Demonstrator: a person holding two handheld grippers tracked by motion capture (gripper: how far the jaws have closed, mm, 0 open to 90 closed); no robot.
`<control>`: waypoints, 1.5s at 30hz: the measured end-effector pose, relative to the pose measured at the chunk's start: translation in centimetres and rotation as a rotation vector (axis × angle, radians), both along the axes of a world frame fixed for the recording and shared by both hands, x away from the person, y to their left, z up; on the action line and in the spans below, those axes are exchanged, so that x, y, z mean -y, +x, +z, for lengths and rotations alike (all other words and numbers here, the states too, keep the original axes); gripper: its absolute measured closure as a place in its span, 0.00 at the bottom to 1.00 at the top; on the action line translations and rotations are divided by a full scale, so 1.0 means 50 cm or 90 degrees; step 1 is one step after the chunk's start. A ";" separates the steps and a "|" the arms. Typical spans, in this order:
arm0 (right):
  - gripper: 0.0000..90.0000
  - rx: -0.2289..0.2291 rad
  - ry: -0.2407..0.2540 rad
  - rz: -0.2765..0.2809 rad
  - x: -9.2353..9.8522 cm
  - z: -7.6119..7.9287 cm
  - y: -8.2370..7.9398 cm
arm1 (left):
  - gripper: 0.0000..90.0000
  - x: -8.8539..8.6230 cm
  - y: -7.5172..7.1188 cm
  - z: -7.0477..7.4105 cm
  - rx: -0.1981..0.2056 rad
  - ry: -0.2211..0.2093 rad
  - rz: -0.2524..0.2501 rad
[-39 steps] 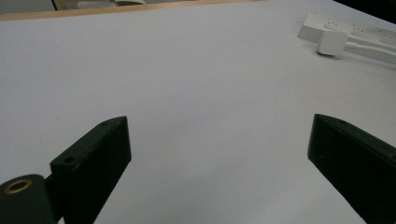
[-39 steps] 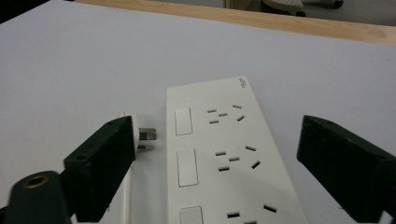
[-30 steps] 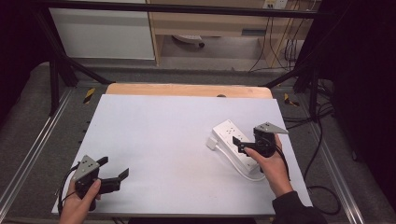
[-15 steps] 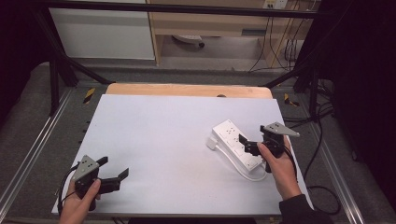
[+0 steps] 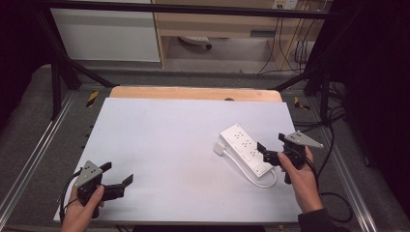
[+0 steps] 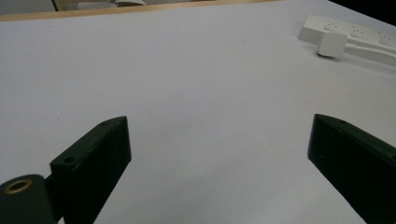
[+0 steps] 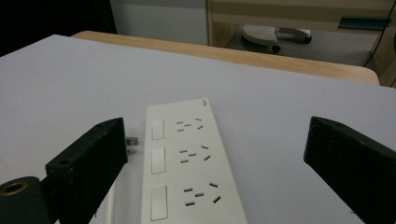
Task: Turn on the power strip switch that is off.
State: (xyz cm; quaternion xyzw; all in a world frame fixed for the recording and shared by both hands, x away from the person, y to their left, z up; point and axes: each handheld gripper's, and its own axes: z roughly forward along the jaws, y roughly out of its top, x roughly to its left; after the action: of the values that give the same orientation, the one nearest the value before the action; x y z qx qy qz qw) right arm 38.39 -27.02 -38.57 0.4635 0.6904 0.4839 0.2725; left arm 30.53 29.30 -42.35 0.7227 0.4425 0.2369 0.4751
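Power strip [image 7: 187, 172] cut off below

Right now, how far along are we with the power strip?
Done: nothing visible yet; the power strip lies flat on the white table, its plug beside it, unplugged. In hand: the right hand-held gripper is open, jaws either side of the strip's near end, not closed on it. The left hand-held gripper is open, holding nothing. Left: the grasp itself.

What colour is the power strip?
White; the power strip shows best in the right gripper view.
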 end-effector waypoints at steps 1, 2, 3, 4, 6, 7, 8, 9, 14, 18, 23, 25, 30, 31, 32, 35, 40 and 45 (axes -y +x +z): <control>0.07 0.001 -0.001 -0.001 0.003 0.000 -0.003 | 0.07 0.000 0.000 0.000 0.000 0.000 0.000; 0.07 0.000 -0.001 -0.001 0.006 0.000 -0.007 | 0.07 0.000 0.000 0.000 0.000 0.000 0.000; 0.07 0.002 -0.001 -0.001 0.009 0.000 -0.010 | 0.07 0.000 0.000 0.000 0.000 0.000 0.000; 0.07 0.002 -0.001 -0.001 0.011 0.000 -0.014 | 0.07 0.000 0.000 0.000 0.000 0.000 0.000; 0.07 0.006 -0.002 -0.002 0.016 0.001 -0.021 | 0.07 0.000 0.000 0.000 0.000 0.000 0.001; 0.07 0.007 0.001 -0.002 0.018 0.002 -0.025 | 0.07 0.000 0.000 0.000 0.000 0.001 0.001; 0.07 0.008 -0.001 -0.002 0.020 0.002 -0.028 | 0.07 0.000 0.000 0.000 0.000 0.001 0.001; 0.07 0.009 0.000 -0.002 0.023 0.002 -0.032 | 0.07 0.000 0.000 0.000 0.001 0.001 0.001; 0.08 0.012 0.003 -0.005 0.036 0.000 -0.051 | 0.07 -0.001 -0.001 0.001 0.001 0.001 0.000; 0.08 0.008 0.006 -0.008 0.048 -0.008 -0.066 | 0.07 0.000 -0.001 0.001 0.000 0.000 0.000; 0.08 0.003 0.008 -0.013 0.064 -0.020 -0.084 | 0.07 0.000 -0.001 0.001 0.000 0.000 0.000; 0.08 0.001 0.007 -0.015 0.070 -0.026 -0.091 | 0.07 0.000 -0.001 0.001 0.000 -0.001 0.000; 0.08 -0.005 0.006 -0.024 0.085 -0.043 -0.107 | 0.07 0.000 -0.001 0.001 0.001 0.000 -0.001; 0.08 -0.007 0.005 -0.026 0.088 -0.046 -0.109 | 0.07 0.000 -0.001 0.001 0.001 -0.001 -0.001; 0.08 -0.009 0.004 -0.026 0.090 -0.049 -0.112 | 0.07 0.000 -0.001 0.001 0.001 -0.001 -0.001; 0.07 -0.015 0.000 -0.027 0.097 -0.058 -0.119 | 0.07 0.000 -0.001 0.001 0.001 -0.001 0.000; 0.06 -0.032 -0.015 -0.028 0.104 -0.073 -0.126 | 0.07 0.000 -0.002 0.001 0.002 -0.001 -0.002; 0.06 -0.081 -0.054 -0.028 0.102 -0.095 -0.128 | 0.07 0.001 -0.001 0.002 0.002 -0.002 -0.003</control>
State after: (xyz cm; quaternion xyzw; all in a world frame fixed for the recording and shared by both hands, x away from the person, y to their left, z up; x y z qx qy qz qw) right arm 31.99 -32.13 -43.32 0.4966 0.7155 0.4180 0.2583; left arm 30.46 29.27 -42.27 0.7227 0.4405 0.2363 0.4773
